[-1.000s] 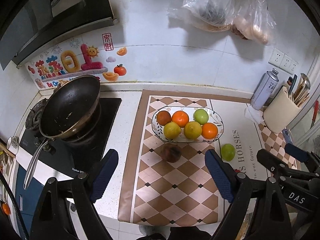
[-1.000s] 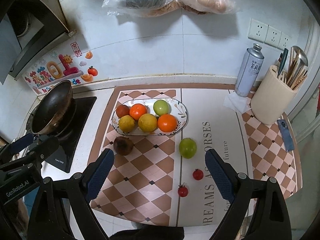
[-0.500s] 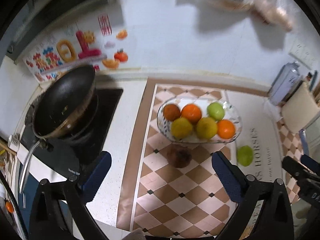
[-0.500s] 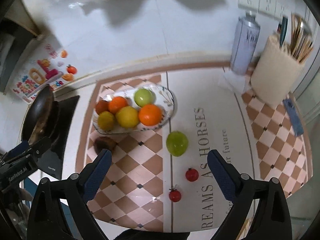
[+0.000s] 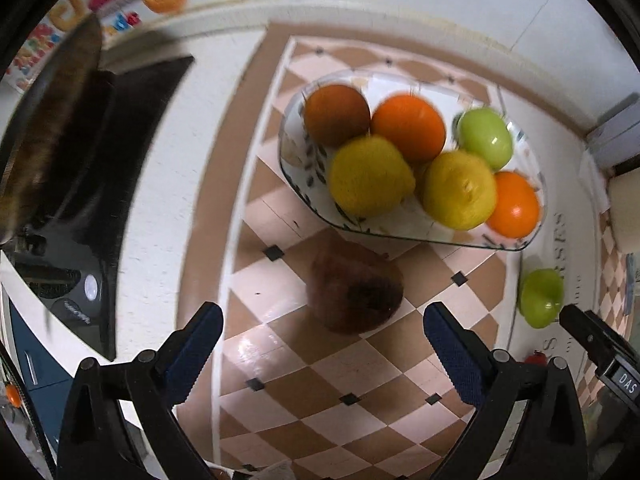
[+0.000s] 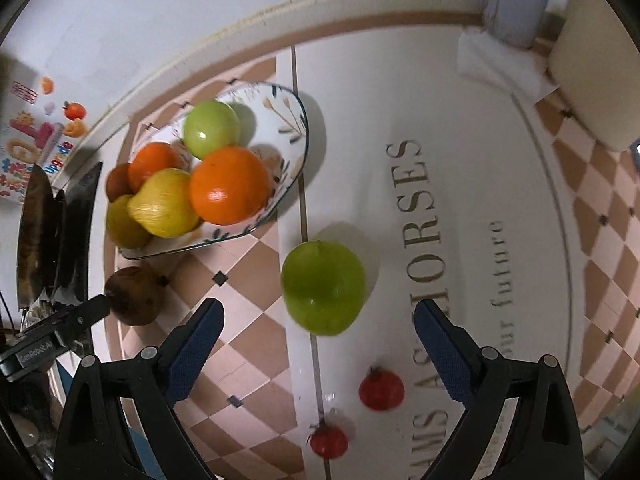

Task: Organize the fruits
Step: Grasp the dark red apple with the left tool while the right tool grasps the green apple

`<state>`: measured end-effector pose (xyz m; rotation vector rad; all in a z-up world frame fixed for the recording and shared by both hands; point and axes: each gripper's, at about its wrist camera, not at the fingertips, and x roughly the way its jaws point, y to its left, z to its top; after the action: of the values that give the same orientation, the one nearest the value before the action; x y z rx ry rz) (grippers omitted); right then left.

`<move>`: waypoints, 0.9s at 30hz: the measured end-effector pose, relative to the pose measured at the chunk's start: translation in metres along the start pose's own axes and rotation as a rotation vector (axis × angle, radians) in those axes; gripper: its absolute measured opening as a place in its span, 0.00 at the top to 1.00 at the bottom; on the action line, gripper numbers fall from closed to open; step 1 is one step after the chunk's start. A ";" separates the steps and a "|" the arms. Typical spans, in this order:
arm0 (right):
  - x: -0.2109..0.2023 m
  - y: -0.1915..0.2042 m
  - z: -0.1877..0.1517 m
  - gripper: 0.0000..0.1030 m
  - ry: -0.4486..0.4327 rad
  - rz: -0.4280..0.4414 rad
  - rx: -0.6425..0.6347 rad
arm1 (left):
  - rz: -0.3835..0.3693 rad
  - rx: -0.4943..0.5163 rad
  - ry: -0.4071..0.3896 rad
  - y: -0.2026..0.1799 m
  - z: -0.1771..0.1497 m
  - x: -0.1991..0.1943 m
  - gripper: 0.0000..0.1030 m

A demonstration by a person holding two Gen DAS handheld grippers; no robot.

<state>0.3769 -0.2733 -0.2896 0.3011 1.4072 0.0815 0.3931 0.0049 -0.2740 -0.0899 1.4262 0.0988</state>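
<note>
A patterned oval plate holds several fruits: oranges, lemons, a green apple and a brown fruit. A loose brown fruit lies on the checkered mat just in front of the plate. My left gripper is open and empty, hovering just above and in front of it. A loose green apple lies right of the plate. My right gripper is open and empty, just in front of it. Two cherry tomatoes lie nearer.
A dark wok sits on a black cooktop at the left. A cream utensil holder and a grey spray can stand at the back right by the white wall.
Both grippers have dropped and moved forward toward the counter. The left one closed in on the brown fruit, the right one on the loose green apple. Both stay open.
</note>
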 end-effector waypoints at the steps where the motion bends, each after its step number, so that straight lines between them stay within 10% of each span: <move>1: 0.005 -0.001 0.001 0.06 0.009 0.003 0.000 | 0.001 0.005 0.018 -0.003 0.002 0.008 0.00; 9: 0.033 0.004 0.013 0.12 0.065 -0.001 -0.027 | -0.021 0.009 0.112 -0.018 0.011 0.046 0.04; 16: 0.047 0.015 0.018 0.19 0.090 -0.006 -0.052 | -0.014 0.040 0.124 -0.028 0.008 0.055 0.34; 27: 0.056 0.030 0.022 0.37 0.094 -0.068 -0.099 | -0.026 0.036 0.111 -0.026 0.004 0.054 0.36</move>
<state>0.4110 -0.2353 -0.3332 0.1690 1.5000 0.1107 0.4083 -0.0191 -0.3269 -0.0858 1.5368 0.0473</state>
